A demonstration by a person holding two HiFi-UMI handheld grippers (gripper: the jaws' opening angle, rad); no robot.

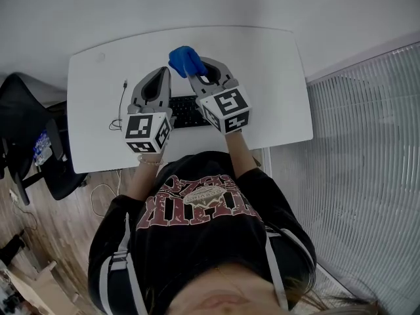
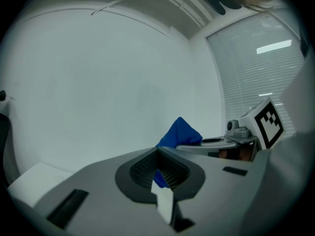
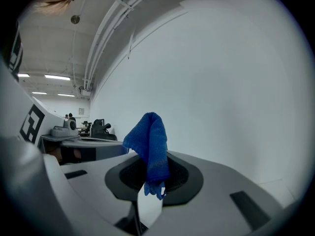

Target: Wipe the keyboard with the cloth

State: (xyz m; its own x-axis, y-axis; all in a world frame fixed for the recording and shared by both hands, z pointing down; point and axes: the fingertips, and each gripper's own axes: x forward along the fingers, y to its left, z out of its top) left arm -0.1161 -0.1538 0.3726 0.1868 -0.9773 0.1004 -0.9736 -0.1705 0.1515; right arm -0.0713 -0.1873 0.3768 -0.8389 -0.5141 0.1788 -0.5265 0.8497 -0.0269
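Our right gripper's (image 3: 150, 170) jaws clamp the one cloth (image 3: 150, 141), which stands up out of them with its long axis pointing far, over the table's (image 1: 275, 77) far middle. Our left gripper's (image 2: 158, 156) jaws are closed, with nothing clearly caught between them. Only the head view shows the one keyboard (image 1: 187, 113), under both grippers.

Grey left tongs (image 1: 163, 71) and right tongs (image 1: 195, 77), black-and-white marker cubes (image 1: 148, 132), black shirt (image 1: 197, 241) with maroon print
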